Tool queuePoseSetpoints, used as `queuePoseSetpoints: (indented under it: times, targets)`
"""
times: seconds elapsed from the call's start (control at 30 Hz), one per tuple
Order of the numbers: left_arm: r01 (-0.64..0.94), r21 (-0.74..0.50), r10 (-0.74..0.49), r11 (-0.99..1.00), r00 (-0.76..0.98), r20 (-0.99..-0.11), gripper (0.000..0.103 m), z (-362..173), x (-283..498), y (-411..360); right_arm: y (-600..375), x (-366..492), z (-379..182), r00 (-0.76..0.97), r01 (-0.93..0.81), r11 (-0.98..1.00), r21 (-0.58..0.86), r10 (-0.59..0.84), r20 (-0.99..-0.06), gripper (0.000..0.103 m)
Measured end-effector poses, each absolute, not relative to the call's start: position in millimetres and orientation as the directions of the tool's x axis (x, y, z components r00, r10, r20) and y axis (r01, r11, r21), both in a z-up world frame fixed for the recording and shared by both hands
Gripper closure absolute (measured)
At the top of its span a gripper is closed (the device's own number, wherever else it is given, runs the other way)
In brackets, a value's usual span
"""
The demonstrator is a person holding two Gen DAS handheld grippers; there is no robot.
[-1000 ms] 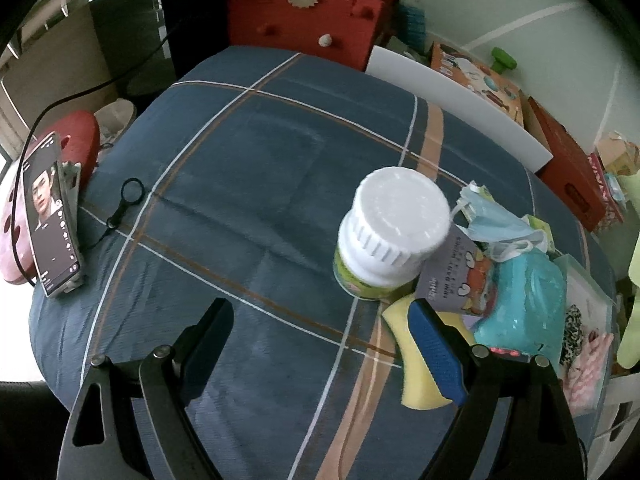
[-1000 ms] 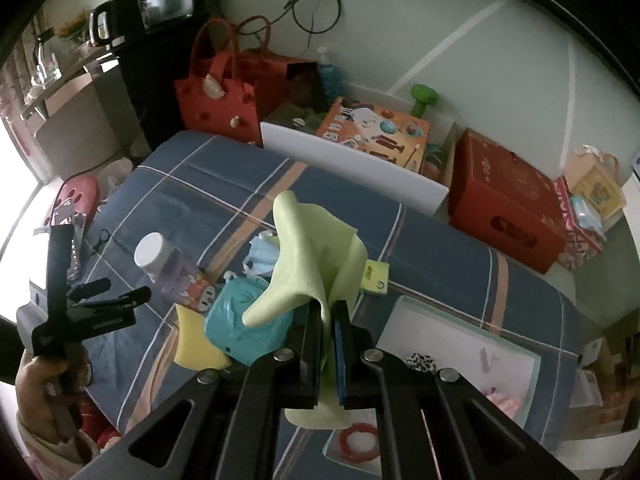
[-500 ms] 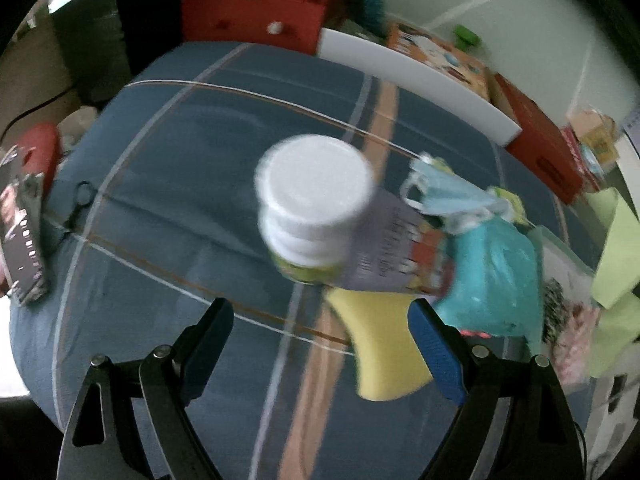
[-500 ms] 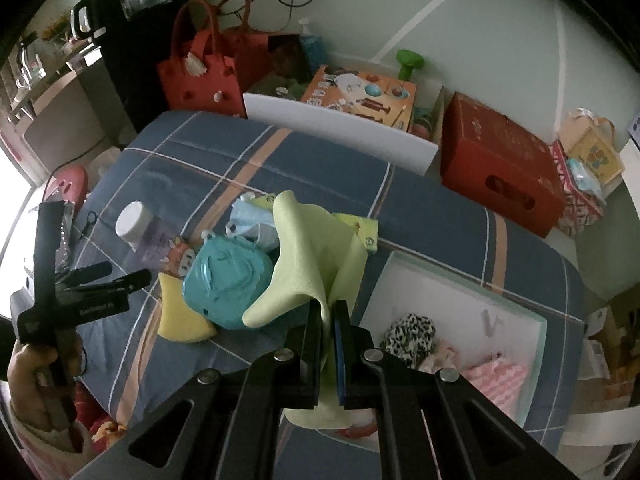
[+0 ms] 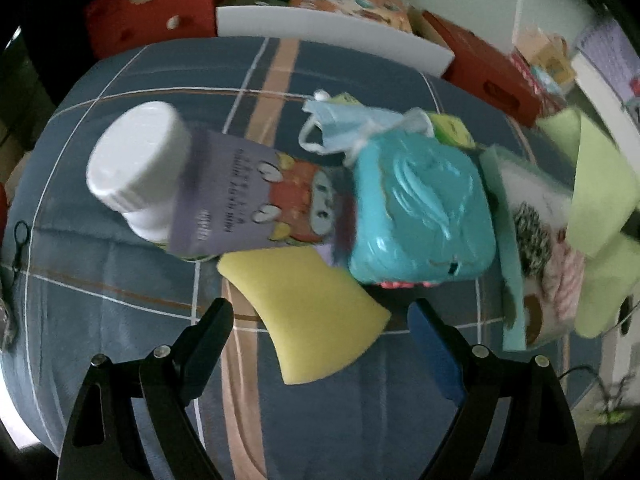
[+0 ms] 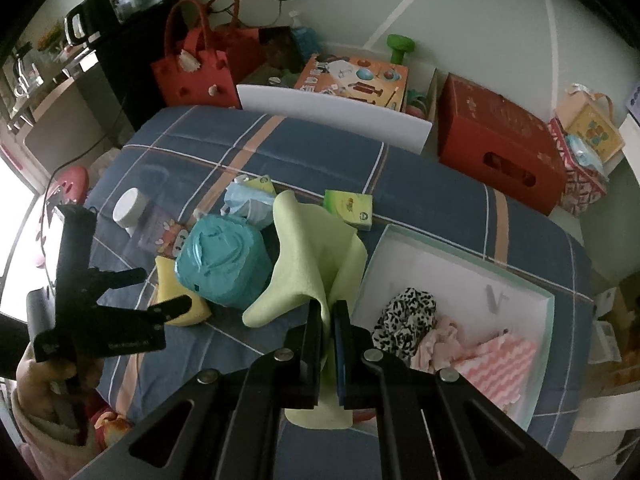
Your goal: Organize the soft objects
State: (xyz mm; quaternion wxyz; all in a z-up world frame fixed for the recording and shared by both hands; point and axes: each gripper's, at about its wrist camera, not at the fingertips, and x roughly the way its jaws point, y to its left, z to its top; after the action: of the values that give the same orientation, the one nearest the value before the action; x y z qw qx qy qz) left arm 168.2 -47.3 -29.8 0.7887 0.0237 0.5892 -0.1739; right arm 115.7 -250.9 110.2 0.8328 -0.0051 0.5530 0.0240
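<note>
My right gripper [image 6: 329, 312] is shut on a pale green cloth [image 6: 316, 256] and holds it above the table, beside the left edge of the white tray [image 6: 460, 258]. The cloth also shows at the right of the left wrist view [image 5: 600, 200]. The tray holds a leopard-print piece [image 6: 406, 314] and pink cloths [image 6: 492, 364]. My left gripper [image 5: 320, 322] is open and empty, just above a yellow sponge [image 5: 308, 304] that lies between its fingers; it also shows in the right wrist view [image 6: 160, 292]. A teal pouch [image 5: 420, 208] and a blue face mask [image 5: 344, 124] lie behind the sponge.
A white-capped jar [image 5: 138, 168] and a purple printed card [image 5: 256, 196] lie left of the pouch. A small green box [image 6: 348, 208] sits mid-table. Red bag [image 6: 196, 68], white board [image 6: 332, 112] and red box [image 6: 496, 148] stand behind the table.
My left gripper has swung right and forward, from the jar to over the yellow sponge. My right gripper has carried the green cloth toward the tray.
</note>
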Motion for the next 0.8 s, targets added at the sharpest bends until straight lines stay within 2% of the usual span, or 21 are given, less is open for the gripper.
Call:
queuePoseSetpoints:
  times: [0.33, 0.47, 0.6, 0.63, 0.7, 0.8]
  targets:
    - [0.375, -0.059, -0.140, 0.925, 0.193, -0.971, 0.014, -58.7, 165.7, -75.1, -260.5, 110.2, 107.2, 0.382, -0.027, 0.999, 0.044, 0.051, -0.923, 0.097]
    - [0.356, -0.024, -0.098, 0.934, 0.193, -0.976, 0.014, -65.9, 169.7, -78.0, -262.6, 108.9, 105.7, 0.380, -0.022, 0.998, 0.050, 0.055, -0.923, 0.097]
    - [0.322, -0.048, -0.113, 0.946, 0.186, -0.976, 0.014, -66.6, 174.4, -71.2, -263.6, 108.7, 105.3, 0.381, -0.019, 0.998, 0.054, 0.057, -0.923, 0.097]
    - [0.320, -0.056, -0.121, 0.946, 0.188, -0.975, 0.015, -65.8, 175.3, -69.0, -263.3, 108.8, 105.2, 0.381, -0.019, 0.998, 0.054, 0.057, -0.923, 0.097]
    - [0.325, -0.073, -0.138, 0.943, 0.183, -0.973, 0.027, -65.2, 176.0, -67.4, -262.4, 108.6, 105.1, 0.381, -0.018, 0.998, 0.055, 0.058, -0.923, 0.097]
    - [0.323, -0.075, -0.141, 0.943, 0.186, -0.972, 0.029, -63.0, 172.9, -65.6, -260.3, 108.5, 106.2, 0.380, -0.019, 0.998, 0.055, 0.058, -0.923, 0.097]
